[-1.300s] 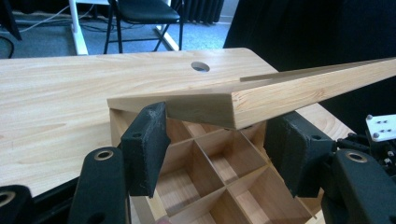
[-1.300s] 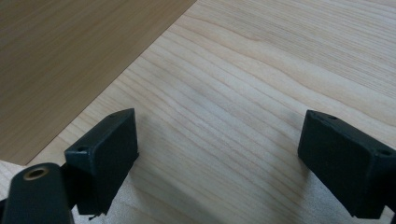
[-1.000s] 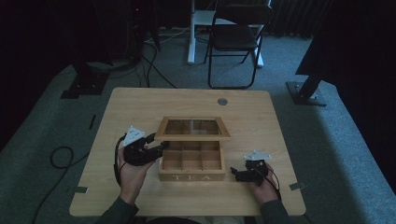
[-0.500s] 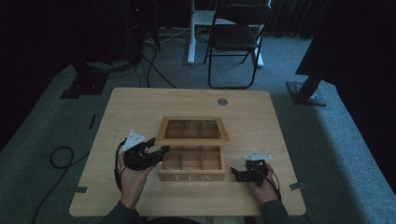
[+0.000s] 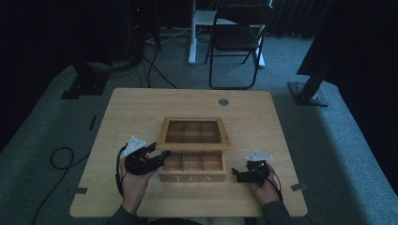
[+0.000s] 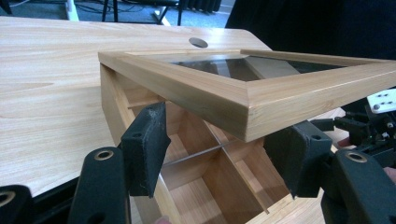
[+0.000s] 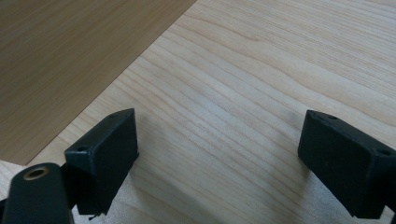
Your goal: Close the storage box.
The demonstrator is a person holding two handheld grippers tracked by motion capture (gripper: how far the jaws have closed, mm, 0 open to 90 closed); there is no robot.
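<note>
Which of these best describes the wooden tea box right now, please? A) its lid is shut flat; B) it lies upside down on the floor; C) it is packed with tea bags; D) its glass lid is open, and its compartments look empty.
D: the glass-paned lid stands raised off the tea box, whose compartments show bare wood between the open left gripper jaws.

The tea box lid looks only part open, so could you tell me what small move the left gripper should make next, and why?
Probably close the left gripper on the near corner of the lid. Its jaws stand open on either side of that corner without gripping it, and the lid hangs tilted over the tea box compartments. The right gripper rests open on the table, beside the box.
</note>
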